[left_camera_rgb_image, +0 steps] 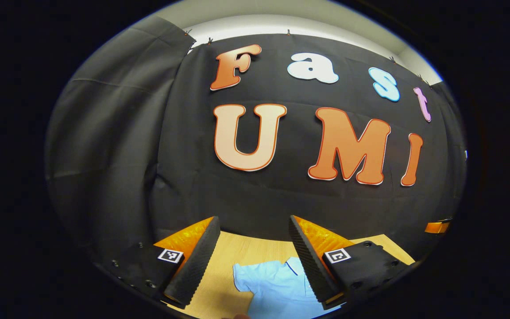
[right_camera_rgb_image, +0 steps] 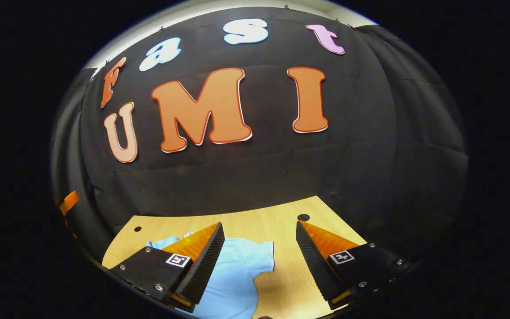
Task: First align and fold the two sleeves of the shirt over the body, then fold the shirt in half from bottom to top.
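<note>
The black cloth wall (left_camera_rgb_image: 255,195) of the booth stands behind everything, w/ a strip of pale ceiling (left_camera_rgb_image: 281,20) above it. Below that, the light wooden table top (right_camera_rgb_image: 255,223) runs to the foot of the cloth; a small dark round hole (right_camera_rgb_image: 303,217) sits near its far right edge in the right gripper view, another smaller one (right_camera_rgb_image: 137,229) near the far left.

The light blue short-sleeved shirt (right_camera_rgb_image: 237,274) lies flat on the table, below & ahead of both my grippers. Its collar end points away from me toward the wall, so the long axis seems to run from me to the wall; the hem end is cut off at the bottom, can't confirm. In the left gripper view the shirt (left_camera_rgb_image: 277,288) shows one short sleeve spread out to the left & a dark-trimmed collar/placket line near my right finger. In the right gripper view the other sleeve spreads to the right, ending on bare wood.

My left gripper (left_camera_rgb_image: 253,261): jaws wide apart, nothing between them, held above the shirt, not touching it. My right gripper (right_camera_rgb_image: 259,261): jaws also spread wide, gripping nothing, above the sleeve & table.
</note>
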